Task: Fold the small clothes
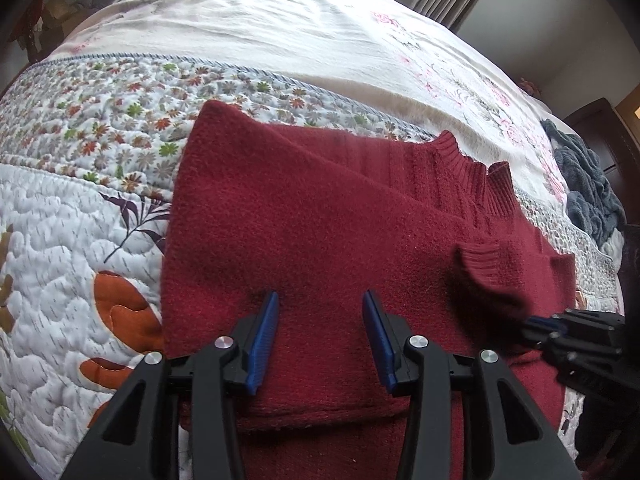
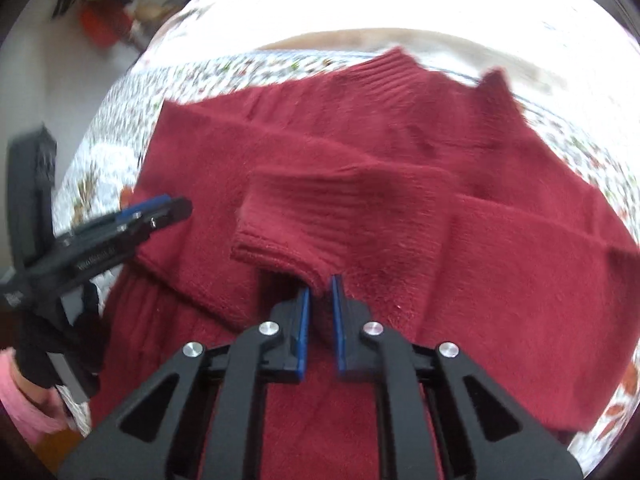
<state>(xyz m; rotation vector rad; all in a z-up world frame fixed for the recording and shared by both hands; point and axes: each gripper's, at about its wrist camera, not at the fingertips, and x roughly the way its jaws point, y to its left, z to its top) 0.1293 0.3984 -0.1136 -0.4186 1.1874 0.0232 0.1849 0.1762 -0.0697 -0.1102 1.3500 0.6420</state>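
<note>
Blue pads line the black right gripper (image 2: pixel 320 286), and its two fingers are pressed close on the ribbed cuff (image 2: pixel 280 256) of a red sleeve. The cuff hangs just past the finger tips, pinched at its edge. The sleeve (image 2: pixel 400 200) lies across the middle of the red sweater (image 2: pixel 500 280).

The left gripper (image 1: pixel 320 300) has its fingers spread wide apart with nothing between them. It sits over the lower part of the sweater (image 1: pixel 300 220). In the right wrist view the left gripper (image 2: pixel 160 210) shows at the left side, near the sweater's folded edge, and a hand in a black glove (image 2: pixel 44 356) with a pink sleeve (image 2: pixel 20 404) holds it.

The sweater lies flat on a bed, on a white quilt (image 1: pixel 80 152) with small flowers and orange leaves. Its ribbed neck (image 1: pixel 476 172) points to the far side of the bed. One sleeve is folded over the front. A dark grey fluffy cloth (image 1: pixel 588 192) lies at the far right of the bed, well apart from the sweater.
</note>
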